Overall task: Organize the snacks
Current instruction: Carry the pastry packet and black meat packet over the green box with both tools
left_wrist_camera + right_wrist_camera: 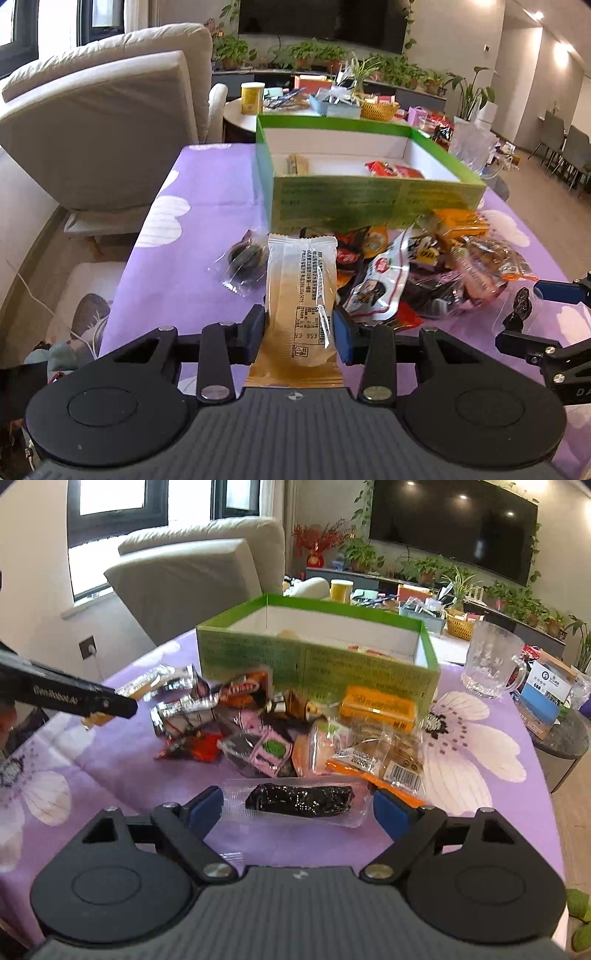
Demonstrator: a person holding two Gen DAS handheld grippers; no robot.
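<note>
Both fingers differ: left gripper (pixel 299 325) clamps tan packet (pixel 301 295), its base hidden; right gripper (pixel 297 808) gapes around dark snack (pixel 300 800)

Cream sofa (pixel 103 122) by window (pixel 110 502) (daylight); wall-mounted TV (pixel 450 528), plants.

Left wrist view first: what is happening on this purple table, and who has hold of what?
A person is sorting snacks with two handheld grippers. The left gripper is closed on a tan-and-white snack packet, lengthwise between its pads. The right gripper is open, its pads on either side of a clear packet with a dark snack lying on the purple tablecloth. A pile of mixed snacks sits in front of the green box, which already holds a few packets.
</note>
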